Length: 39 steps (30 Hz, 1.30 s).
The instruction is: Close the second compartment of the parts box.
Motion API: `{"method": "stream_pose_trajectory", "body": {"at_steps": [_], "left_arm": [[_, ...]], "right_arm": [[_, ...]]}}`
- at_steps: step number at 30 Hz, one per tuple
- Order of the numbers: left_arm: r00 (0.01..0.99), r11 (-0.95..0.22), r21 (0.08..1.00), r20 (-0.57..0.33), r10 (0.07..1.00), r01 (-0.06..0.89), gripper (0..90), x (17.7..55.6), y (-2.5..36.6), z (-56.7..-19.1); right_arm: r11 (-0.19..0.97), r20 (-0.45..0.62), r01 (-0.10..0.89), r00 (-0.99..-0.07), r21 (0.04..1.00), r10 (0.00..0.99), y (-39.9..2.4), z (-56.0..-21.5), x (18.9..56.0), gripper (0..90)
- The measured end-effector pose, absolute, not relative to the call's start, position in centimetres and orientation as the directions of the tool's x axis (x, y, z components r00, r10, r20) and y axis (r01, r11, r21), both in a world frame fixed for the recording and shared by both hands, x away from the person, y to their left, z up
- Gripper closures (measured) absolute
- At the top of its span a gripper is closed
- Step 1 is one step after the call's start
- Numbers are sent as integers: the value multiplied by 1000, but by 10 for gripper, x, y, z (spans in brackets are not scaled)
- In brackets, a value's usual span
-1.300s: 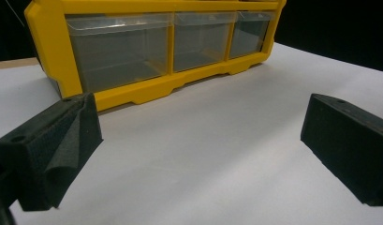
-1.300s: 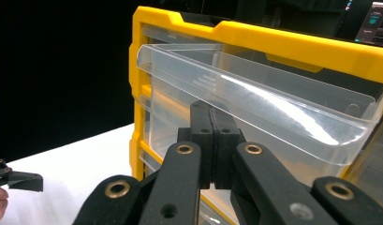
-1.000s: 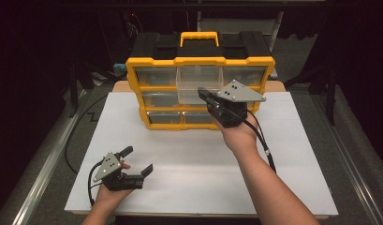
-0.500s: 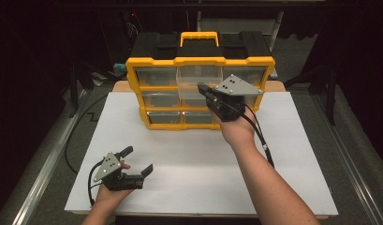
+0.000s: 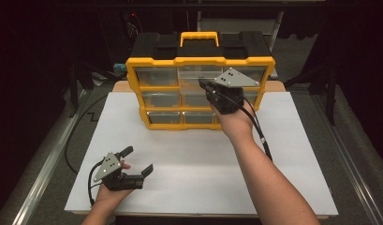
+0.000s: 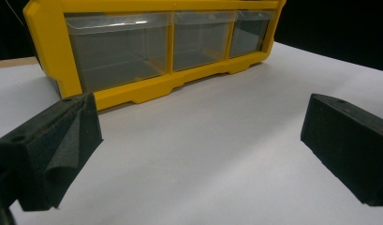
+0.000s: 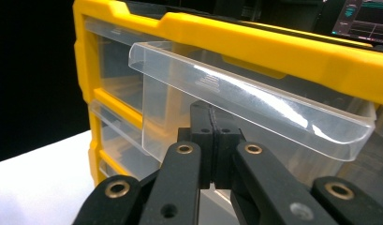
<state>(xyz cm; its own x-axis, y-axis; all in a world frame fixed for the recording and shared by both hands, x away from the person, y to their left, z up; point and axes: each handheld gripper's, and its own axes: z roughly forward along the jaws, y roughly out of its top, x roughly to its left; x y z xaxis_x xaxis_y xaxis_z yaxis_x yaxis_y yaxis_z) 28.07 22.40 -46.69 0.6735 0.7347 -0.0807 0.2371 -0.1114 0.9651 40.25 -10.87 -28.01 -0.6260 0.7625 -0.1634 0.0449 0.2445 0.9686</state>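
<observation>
A yellow organizer (image 5: 201, 61) with clear drawers and a black top stands at the back of the white table. My right gripper (image 5: 202, 85) is at its top row, jaws shut, pads pressed flat together. In the right gripper view, the right gripper (image 7: 211, 123) has its tips just under the lip of a clear drawer (image 7: 254, 101) that sticks out of the yellow frame (image 7: 283, 47); I cannot tell whether they touch it. My left gripper (image 5: 137, 160) rests at the front left of the table, open with nothing between its foam pads (image 6: 62, 145). It faces the organizer's bottom drawers (image 6: 119, 51).
The white table top (image 5: 194, 159) lies between the two grippers. A black cable (image 5: 74, 136) loops off the table's left side. A metal rail (image 5: 44, 168) runs along the left edge, and dark surroundings lie behind the organizer.
My right gripper has crept a little farther toward the organizer's top row. The left gripper has stayed where it was.
</observation>
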Motion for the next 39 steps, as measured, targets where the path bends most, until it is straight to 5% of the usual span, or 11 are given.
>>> {"method": "stream_pose_trajectory", "body": {"at_steps": [24, 39], "left_arm": [[673, -107, 965, -86, 734, 240, 2, 281, 224, -467], [674, -109, 964, -85, 734, 241, 3, 282, 225, -467]], "right_arm": [[261, -167, 76, -591, 962, 789, -103, -276, 432, 900], [255, -160, 67, -618, 965, 769, -105, -274, 415, 900]]}}
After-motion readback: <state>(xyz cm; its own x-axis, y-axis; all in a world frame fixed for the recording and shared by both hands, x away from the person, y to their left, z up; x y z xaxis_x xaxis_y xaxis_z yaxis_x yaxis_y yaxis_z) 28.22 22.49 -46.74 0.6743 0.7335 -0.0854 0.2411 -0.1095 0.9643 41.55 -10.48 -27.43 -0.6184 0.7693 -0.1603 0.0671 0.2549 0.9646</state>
